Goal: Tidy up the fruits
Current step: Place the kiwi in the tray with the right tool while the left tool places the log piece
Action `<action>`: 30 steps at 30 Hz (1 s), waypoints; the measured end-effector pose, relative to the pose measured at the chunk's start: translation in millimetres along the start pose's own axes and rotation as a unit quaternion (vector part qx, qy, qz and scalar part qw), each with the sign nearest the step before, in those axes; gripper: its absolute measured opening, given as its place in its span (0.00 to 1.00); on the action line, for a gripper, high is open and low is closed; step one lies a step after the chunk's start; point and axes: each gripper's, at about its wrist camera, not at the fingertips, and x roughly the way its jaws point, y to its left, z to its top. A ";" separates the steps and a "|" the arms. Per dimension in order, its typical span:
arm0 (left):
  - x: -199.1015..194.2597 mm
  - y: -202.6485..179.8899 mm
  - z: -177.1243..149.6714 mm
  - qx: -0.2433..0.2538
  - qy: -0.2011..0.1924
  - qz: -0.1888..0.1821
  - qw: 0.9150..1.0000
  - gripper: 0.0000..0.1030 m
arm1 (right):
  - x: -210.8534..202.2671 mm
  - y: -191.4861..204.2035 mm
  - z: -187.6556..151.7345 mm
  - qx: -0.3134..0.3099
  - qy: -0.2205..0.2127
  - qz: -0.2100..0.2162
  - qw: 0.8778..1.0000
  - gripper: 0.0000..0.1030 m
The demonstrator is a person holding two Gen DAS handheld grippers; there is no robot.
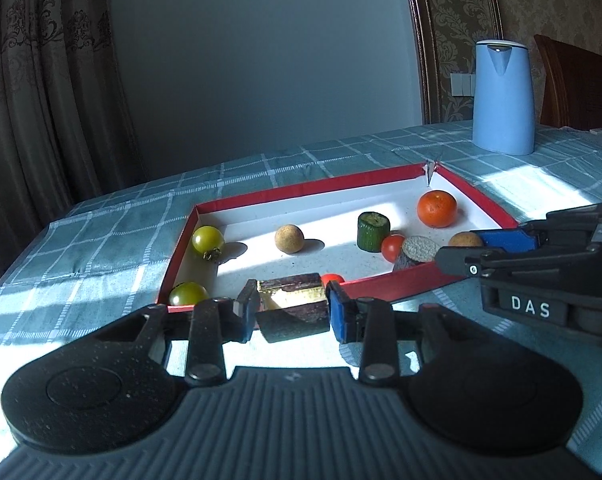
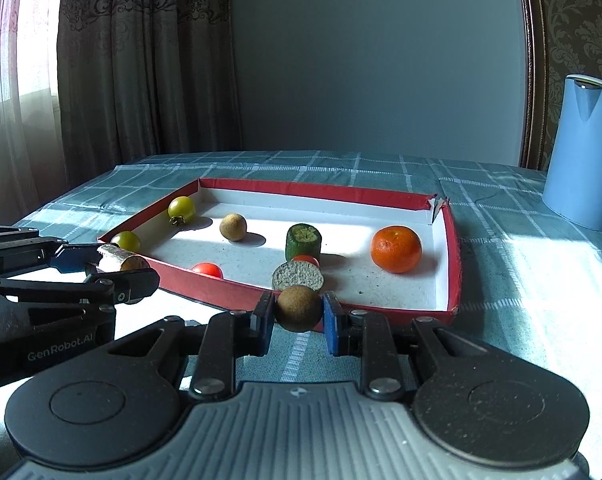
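Nearest, the left claw (image 1: 293, 306) pinches a dark-skinned cut fruit chunk (image 1: 293, 308) just before the red tray's (image 2: 455, 264) near rim. The right claw (image 2: 299, 312) pinches a brown round fruit (image 2: 299, 308). Inside the tray lie red tomatoes (image 2: 207, 270), a cucumber piece (image 2: 303, 242), green tomatoes (image 2: 181, 208) and an orange (image 2: 396, 249). Beyond, on the checked table (image 2: 521, 280), stands a blue kettle (image 2: 585, 152).

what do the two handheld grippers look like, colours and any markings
Both match: black linkage fingers with blue pads, two round black discs and a ribbed grey body. The left gripper reads GenRobot.AI on its side in the right wrist view; the right gripper carries a white DAS label.
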 end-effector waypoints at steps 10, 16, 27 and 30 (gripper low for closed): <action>58.0 17.5 31.3 -0.038 0.032 0.066 0.997 0.33 | 45.1 -12.0 40.2 -0.007 0.005 -0.044 0.999 0.24; 87.0 26.4 31.0 -0.053 0.065 0.083 0.993 0.33 | 87.5 -31.1 48.7 0.015 0.026 -0.073 0.997 0.24; 110.4 36.5 29.0 -0.076 0.096 0.088 0.989 0.33 | 109.9 -15.5 55.1 -0.022 0.038 -0.061 0.997 0.23; 108.7 34.9 29.3 -0.071 0.089 0.092 0.989 0.33 | 111.2 -10.0 53.5 -0.027 0.037 -0.069 0.997 0.23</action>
